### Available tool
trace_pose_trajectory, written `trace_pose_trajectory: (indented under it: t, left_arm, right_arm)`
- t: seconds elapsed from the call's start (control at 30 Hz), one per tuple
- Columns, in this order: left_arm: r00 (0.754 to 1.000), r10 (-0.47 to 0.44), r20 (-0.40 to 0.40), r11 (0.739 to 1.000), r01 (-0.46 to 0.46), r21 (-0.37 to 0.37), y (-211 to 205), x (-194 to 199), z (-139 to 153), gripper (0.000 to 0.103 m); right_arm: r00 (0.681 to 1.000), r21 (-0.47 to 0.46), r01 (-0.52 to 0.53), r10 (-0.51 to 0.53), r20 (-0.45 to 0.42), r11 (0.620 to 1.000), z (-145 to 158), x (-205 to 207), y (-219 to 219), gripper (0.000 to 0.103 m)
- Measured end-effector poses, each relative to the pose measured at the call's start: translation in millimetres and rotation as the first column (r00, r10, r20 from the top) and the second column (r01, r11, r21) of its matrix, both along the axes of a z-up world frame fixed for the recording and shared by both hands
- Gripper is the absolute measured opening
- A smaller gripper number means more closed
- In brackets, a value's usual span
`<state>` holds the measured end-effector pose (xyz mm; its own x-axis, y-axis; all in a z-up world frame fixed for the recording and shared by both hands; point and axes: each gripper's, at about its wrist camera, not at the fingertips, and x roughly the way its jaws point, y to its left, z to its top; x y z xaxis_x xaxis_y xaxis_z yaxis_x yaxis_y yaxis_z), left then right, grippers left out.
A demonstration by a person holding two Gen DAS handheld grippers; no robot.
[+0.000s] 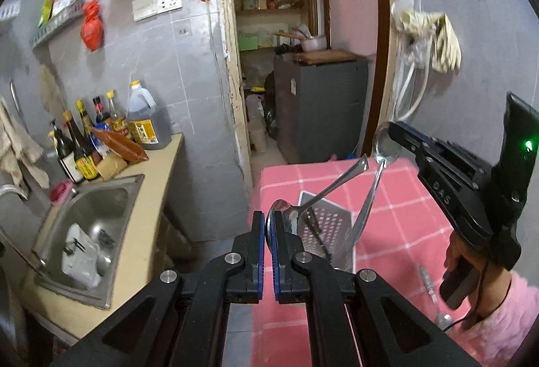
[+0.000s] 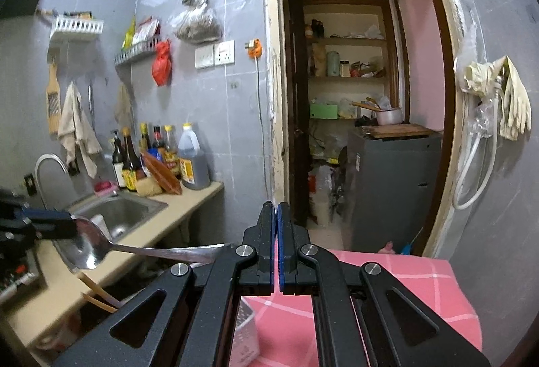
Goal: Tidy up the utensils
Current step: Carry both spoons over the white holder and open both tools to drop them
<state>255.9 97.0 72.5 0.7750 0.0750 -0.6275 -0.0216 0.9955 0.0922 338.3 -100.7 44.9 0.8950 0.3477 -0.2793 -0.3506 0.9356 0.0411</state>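
My left gripper (image 1: pixel 268 215) is shut on the bowl of a steel spoon (image 1: pixel 323 188), whose handle slants up to the right above the table. My right gripper (image 1: pixel 392 130) comes in from the right, shut on the bowl of a second spoon (image 1: pixel 369 192), whose handle hangs down. In the right wrist view the right gripper (image 2: pixel 276 207) has its pads together and its spoon is hidden edge-on. The left gripper (image 2: pixel 65 225) shows at the left with its spoon (image 2: pixel 91 249). Another utensil (image 1: pixel 434 296) lies on the pink checked tablecloth (image 1: pixel 404 219).
A perforated metal grater (image 1: pixel 328 229) stands on the table below both spoons. A steel sink (image 1: pixel 101 198) in a beige counter is at left, with sauce bottles (image 1: pixel 145 121) behind it. Wooden chopsticks (image 2: pixel 97 296) stick up near the counter. A doorway opens onto a grey cabinet (image 1: pixel 320 104).
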Motion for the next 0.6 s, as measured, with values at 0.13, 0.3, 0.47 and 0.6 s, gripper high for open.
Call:
trace_pose_trajectory:
  t: [0.13,0.3,0.47,0.6]
  left_arm:
    - [1.000,-0.012,-0.023,0.997,0.014,0.069,-10.3,6.3,1.2,0.004]
    - [0.998,-0.023,-0.054,0.994,0.029,0.102,-19.5,14.8,0.2,0.004]
    - [0.996,-0.039,-0.077,0.991,0.048,0.122,-25.7,21.4,0.6,0.004]
    - [0.995,-0.051,-0.084,0.990,0.061,0.125,-29.1,24.1,2.6,0.005]
  right_arm:
    - [1.000,-0.014,-0.018,0.018,-0.003,1.000,-4.4,3.2,1.7,0.002]
    - [0.999,-0.014,-0.047,0.047,-0.006,0.999,-11.2,5.1,3.5,0.002]
    - [0.996,-0.017,-0.085,0.085,-0.017,0.996,-19.4,6.7,6.0,0.002]
    - [0.993,-0.016,-0.109,0.109,-0.044,0.994,-28.0,8.6,7.0,0.002]
